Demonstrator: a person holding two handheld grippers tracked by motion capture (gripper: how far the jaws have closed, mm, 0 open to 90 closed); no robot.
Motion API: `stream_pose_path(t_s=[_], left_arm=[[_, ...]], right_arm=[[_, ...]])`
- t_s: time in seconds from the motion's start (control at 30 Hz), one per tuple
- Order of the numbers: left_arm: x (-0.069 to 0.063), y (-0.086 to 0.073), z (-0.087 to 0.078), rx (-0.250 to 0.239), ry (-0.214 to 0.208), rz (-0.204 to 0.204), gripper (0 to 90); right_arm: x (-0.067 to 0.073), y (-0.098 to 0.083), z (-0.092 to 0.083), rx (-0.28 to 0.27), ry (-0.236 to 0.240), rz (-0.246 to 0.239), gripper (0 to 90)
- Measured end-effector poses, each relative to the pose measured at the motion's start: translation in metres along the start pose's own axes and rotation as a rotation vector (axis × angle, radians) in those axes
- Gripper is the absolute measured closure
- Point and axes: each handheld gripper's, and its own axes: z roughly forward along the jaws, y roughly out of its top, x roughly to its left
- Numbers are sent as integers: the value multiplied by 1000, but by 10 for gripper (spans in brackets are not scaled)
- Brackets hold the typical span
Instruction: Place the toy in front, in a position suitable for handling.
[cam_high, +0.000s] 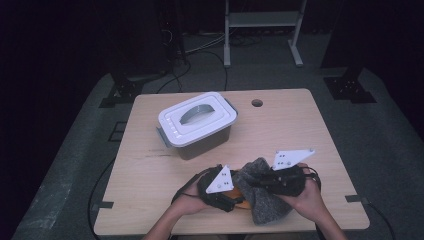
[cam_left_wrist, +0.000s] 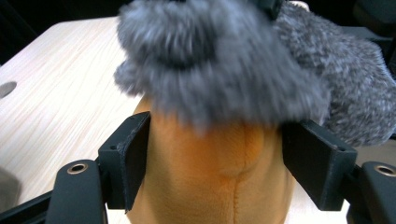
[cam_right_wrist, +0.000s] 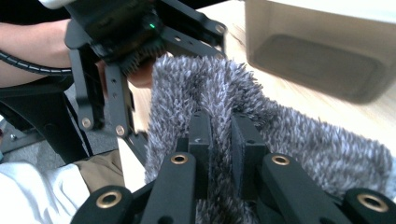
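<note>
An orange plush toy (cam_left_wrist: 215, 182) sits between the jaws of my left gripper (cam_left_wrist: 215, 135), and both pads press into its sides. A grey furry fabric cover (cam_left_wrist: 219, 60) lies over the toy's top. My right gripper (cam_right_wrist: 222, 126) is shut on a fold of this grey fabric (cam_right_wrist: 303, 140). In the high view the two grippers meet near the table's front edge: the left gripper (cam_high: 234, 196) is left of the grey fabric (cam_high: 267, 205), and the right gripper (cam_high: 259, 183) reaches in from the right. A sliver of orange plush (cam_high: 244, 204) shows below the fabric.
A lidded white and grey plastic box (cam_high: 197, 122) stands behind the grippers, left of centre; its wall (cam_right_wrist: 317, 56) is close in the right gripper view. The wooden table (cam_high: 300, 135) has a round hole (cam_high: 257, 103) near its far edge. A metal stand is on the floor beyond.
</note>
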Motion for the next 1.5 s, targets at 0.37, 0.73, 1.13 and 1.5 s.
stream_pose_path(t_s=[0.37,0.73,1.13,1.5], left_arm=[[16,-9,-9,15,-16,-72,203],[17,-10,-12,2,31,-60,309],[33,-24,-22,2,6,-167,306],[39,-31,-27,3,-9,-209,304]], right_arm=[[-21,-21,0,-8,-4,99,795],[-15,-19,7,-17,-5,76,793],[-31,-34,0,-26,-13,158,793],[-36,-44,6,27,-15,176,790]])
